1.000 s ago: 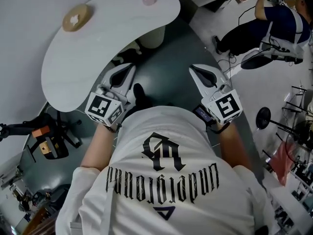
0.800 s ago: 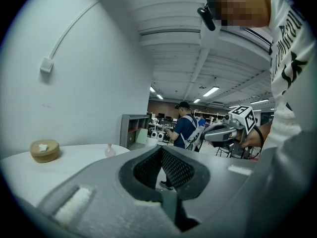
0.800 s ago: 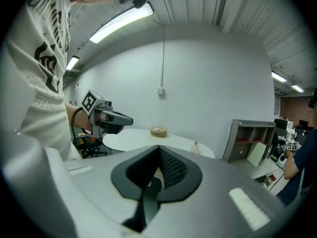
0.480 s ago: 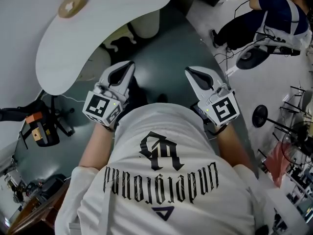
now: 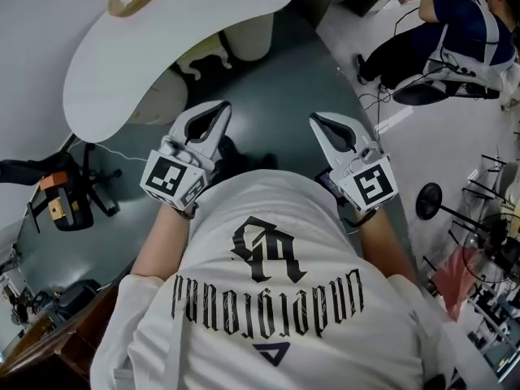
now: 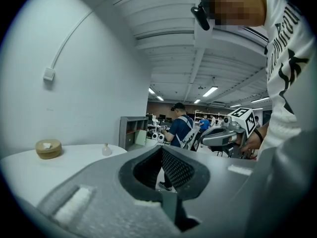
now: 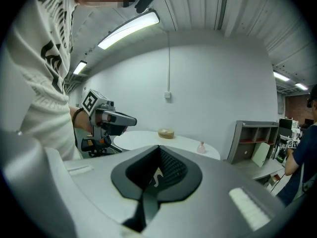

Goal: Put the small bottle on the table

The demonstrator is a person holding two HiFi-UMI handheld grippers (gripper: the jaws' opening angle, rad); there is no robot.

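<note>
Left gripper (image 5: 218, 110) and right gripper (image 5: 320, 121) are both pinched shut and empty, with the small bottle (image 6: 106, 150) well ahead of them on the white table (image 5: 162, 47).

A plain white wall (image 7: 208, 83) carries a thin cable (image 7: 169, 58) that drops to a small box (image 7: 168, 95), and a long strip light (image 7: 130, 29) glows on the ribbed white ceiling (image 6: 168, 48). The floor (image 5: 276, 88) is dark grey-green beneath the curved white surface (image 5: 122, 80), which stands on a pale pedestal (image 5: 244, 39), and it turns pale grey to the right. A grey shelf unit (image 7: 250, 143) stands by the wall past the surface's far edge, with more ceiling lights (image 6: 210, 91) over the workshop beyond.
</note>
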